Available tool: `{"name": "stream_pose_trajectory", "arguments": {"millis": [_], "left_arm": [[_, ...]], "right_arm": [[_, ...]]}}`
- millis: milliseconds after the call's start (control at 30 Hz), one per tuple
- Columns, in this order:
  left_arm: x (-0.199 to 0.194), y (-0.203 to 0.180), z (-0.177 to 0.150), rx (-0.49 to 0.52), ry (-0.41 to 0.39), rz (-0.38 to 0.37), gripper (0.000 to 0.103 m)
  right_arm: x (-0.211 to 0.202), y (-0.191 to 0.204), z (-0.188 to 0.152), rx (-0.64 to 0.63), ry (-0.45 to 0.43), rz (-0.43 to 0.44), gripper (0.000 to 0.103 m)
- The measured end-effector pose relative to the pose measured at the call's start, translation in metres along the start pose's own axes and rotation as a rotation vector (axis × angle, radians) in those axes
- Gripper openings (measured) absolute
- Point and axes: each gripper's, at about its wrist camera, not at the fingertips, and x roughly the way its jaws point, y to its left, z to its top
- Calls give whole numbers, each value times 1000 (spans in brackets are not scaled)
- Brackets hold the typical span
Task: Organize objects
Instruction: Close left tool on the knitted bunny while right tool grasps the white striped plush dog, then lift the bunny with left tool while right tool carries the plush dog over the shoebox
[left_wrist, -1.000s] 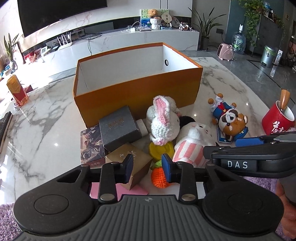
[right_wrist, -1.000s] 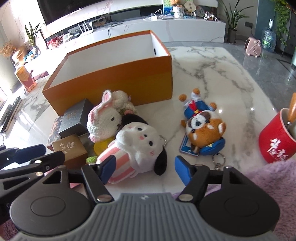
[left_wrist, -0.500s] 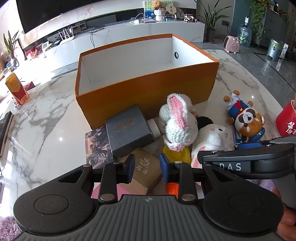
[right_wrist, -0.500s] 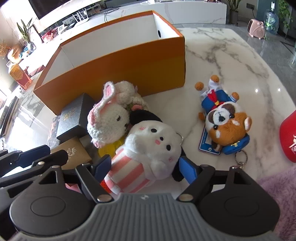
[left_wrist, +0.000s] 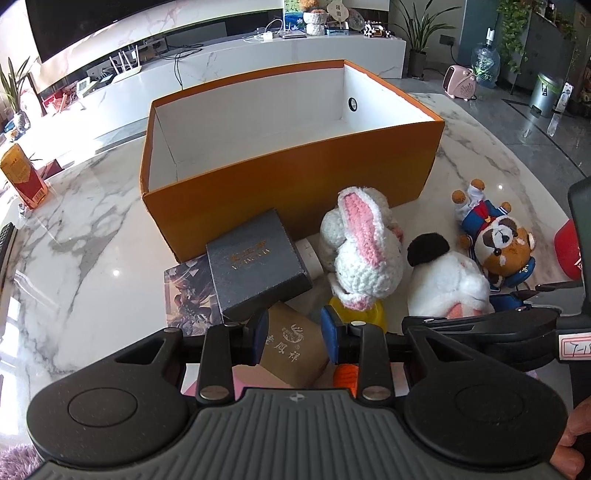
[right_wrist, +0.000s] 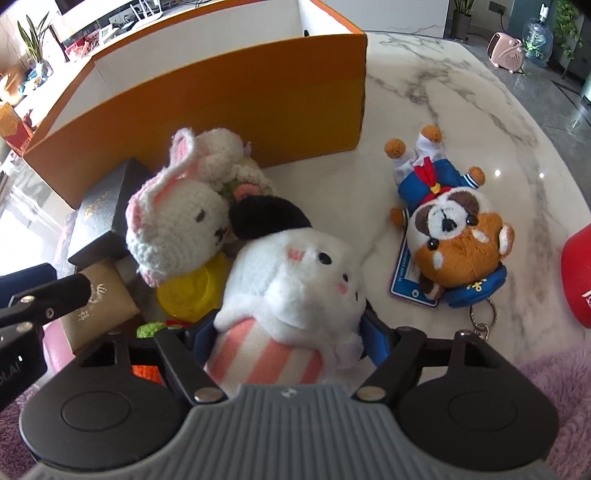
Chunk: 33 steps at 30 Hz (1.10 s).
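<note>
An open orange box (left_wrist: 295, 177) with a white inside stands on the marble table; it also shows in the right wrist view (right_wrist: 236, 103). In front of it lie a dark grey gift box (left_wrist: 255, 266), a tan gift box (left_wrist: 291, 350), a crocheted white rabbit (left_wrist: 362, 254) and a white plush dog with pink stripes (right_wrist: 291, 288). My left gripper (left_wrist: 293, 338) is open, its blue pads on either side of the tan box. My right gripper (right_wrist: 291, 332) is open, its fingers around the striped body of the plush dog.
A brown bear plush in blue (right_wrist: 450, 229) lies on the right with a keyring. A red mug (right_wrist: 578, 280) stands at the far right edge. A yellow cup (right_wrist: 192, 291), an orange crocheted carrot (left_wrist: 345, 374) and a flat printed booklet (left_wrist: 188, 295) lie among the boxes. A red carton (left_wrist: 22, 177) stands far left.
Both grippers moved forward and down. The left gripper's pads now straddle the tan box. The right gripper's fingers now straddle the plush dog, which fills more of its view.
</note>
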Motion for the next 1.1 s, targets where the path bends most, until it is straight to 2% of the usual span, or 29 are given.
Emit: {"name": "stream_pose_trajectory", "arguments": {"millis": [100,167,300,500,600,800,833,1000,1100], "left_arm": [[0,-3,7,19,-6,-42,43],[0,-7,14,30,-9,-76,52],[2,-11,33,47,1,-156,55],[25,-13,64,27,77,-246,64],[44,-19,74,39,154,-235,64],[69,-28,78,71,255,-227,62],[72,-28,78,74,263,-221,57],[79,-30,77,82,278,-221,54],[76,-29,73,73,262,-227,49]], "right_arm": [[-6,-6,1,2,-4,9,74],[-13,-10,3,-6,-21,9,73],[-33,-20,12,-46,-80,21,73],[-43,-33,29,-119,-139,46,73],[-46,-37,34,-142,-160,69,73],[-44,-42,37,-171,-161,79,73],[-44,-42,36,-175,-161,79,73],[-41,-44,34,-177,-156,72,73],[-42,-45,32,-176,-153,79,73]]}}
